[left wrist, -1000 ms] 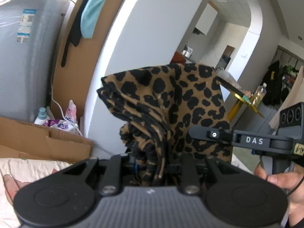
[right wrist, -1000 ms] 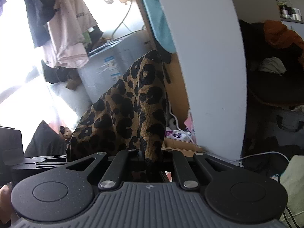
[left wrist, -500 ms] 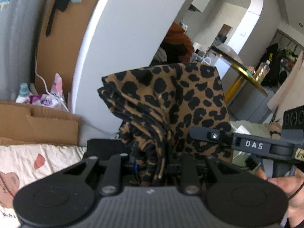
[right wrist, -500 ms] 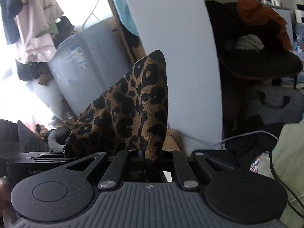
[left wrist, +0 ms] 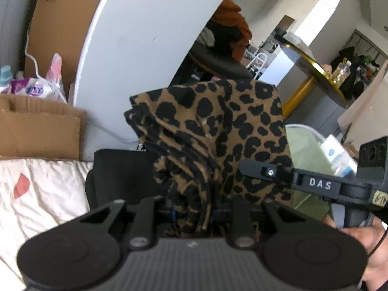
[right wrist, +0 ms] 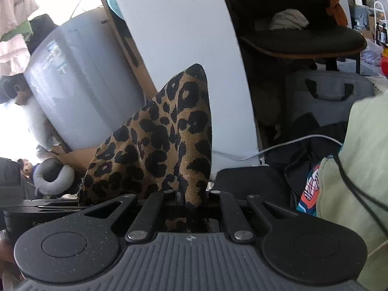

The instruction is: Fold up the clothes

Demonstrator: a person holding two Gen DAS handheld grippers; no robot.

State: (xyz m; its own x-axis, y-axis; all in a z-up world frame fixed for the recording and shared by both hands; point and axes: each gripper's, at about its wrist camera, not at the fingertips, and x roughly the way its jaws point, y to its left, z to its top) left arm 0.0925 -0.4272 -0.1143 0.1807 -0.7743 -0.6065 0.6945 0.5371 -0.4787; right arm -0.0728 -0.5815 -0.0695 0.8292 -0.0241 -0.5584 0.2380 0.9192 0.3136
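A leopard-print garment [left wrist: 218,131] stands bunched up between the jaws of my left gripper [left wrist: 196,214], which is shut on a thick fold of it. In the right wrist view another corner of the leopard-print garment [right wrist: 167,143] rises to a point, and my right gripper [right wrist: 191,205] is shut on it. The right gripper [left wrist: 303,181] also shows from the side in the left wrist view, held by a hand [left wrist: 363,235], close against the cloth. The fingertips of both grippers are hidden by fabric.
A cream bedsheet [left wrist: 36,194] with red shapes lies low on the left. Behind it are cardboard [left wrist: 41,126], a white curved panel [left wrist: 135,48], a black bag [left wrist: 121,172] and a pale green cloth [right wrist: 359,169]. A chair [right wrist: 303,36] with clothes stands at the back.
Both grippers have swung to the right and tilted down with the garment still held. The grey appliance left the left view, and the chair and green cloth came in.
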